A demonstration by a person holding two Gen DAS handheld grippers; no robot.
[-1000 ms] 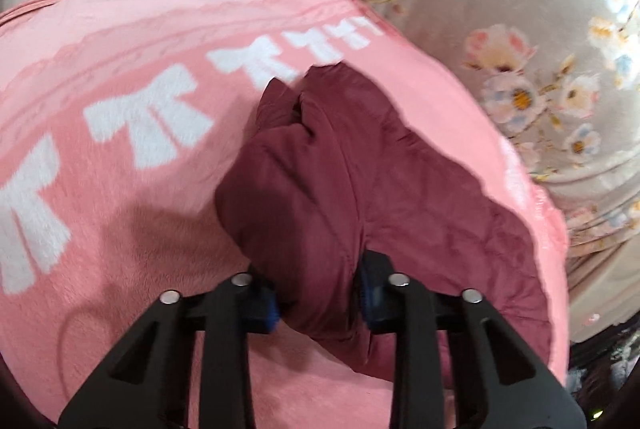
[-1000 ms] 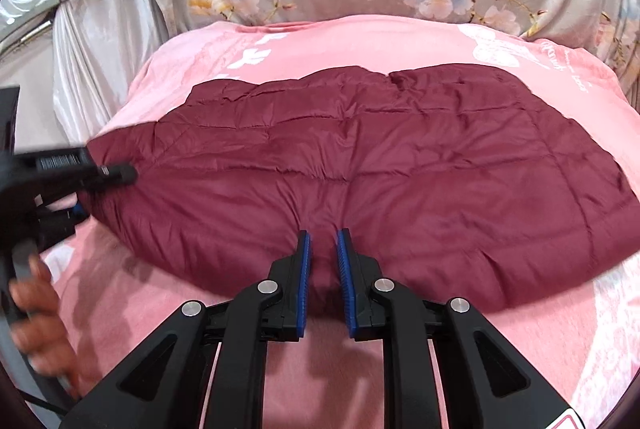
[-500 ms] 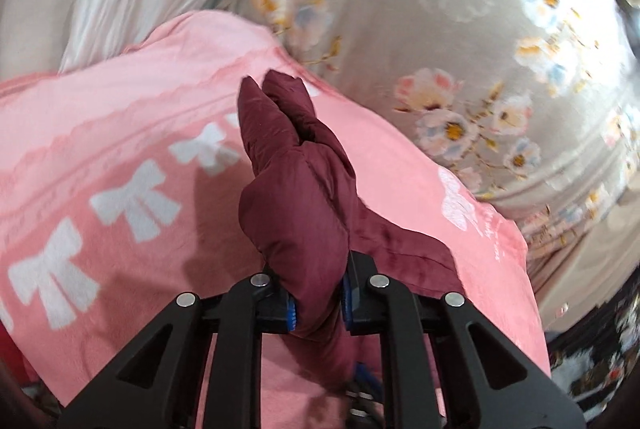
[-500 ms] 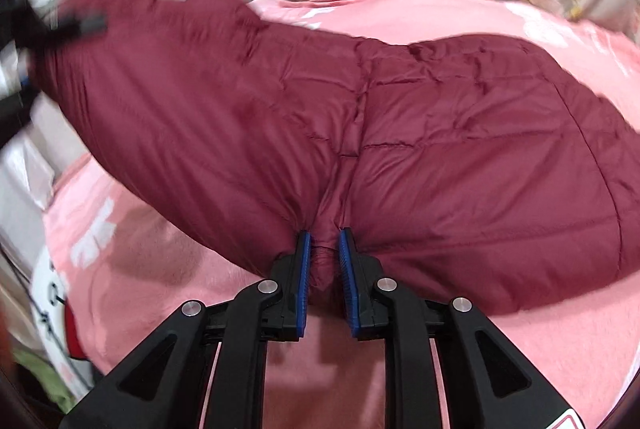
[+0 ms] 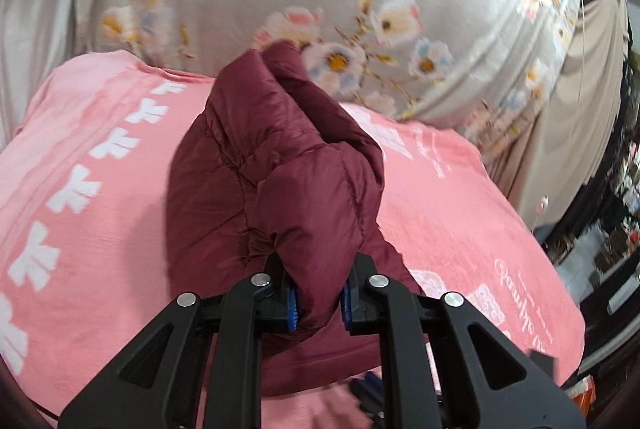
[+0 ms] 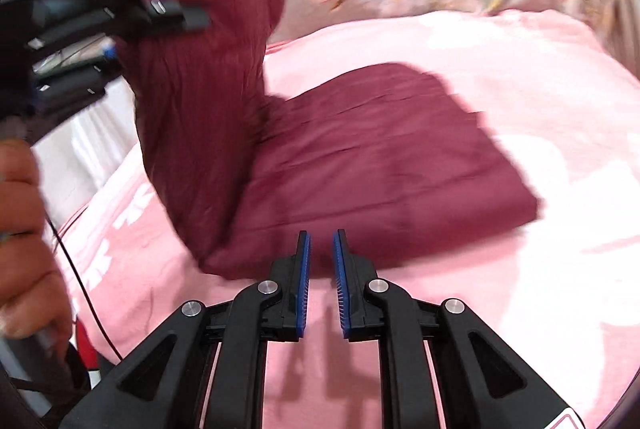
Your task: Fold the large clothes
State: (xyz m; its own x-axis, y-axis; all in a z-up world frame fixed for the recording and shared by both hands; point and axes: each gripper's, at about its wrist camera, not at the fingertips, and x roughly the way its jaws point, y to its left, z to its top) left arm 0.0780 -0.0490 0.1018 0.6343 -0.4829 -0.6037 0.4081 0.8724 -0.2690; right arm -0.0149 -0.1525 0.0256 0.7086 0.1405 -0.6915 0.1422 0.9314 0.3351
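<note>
Your left gripper held the jacket's lifted end up at the left (the rest lay rightward across the blanket), while your right gripper sat narrow and empty beside its near edge.

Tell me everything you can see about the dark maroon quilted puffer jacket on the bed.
The dark maroon quilted puffer jacket looks padded, with a slightly shiny stitched shell. Most of it lies flat on the pink blanket with white bows. One end is lifted and bunched, clamped in the left gripper. The right gripper sits just short of its near edge, jaws slightly apart, holding nothing.
</note>
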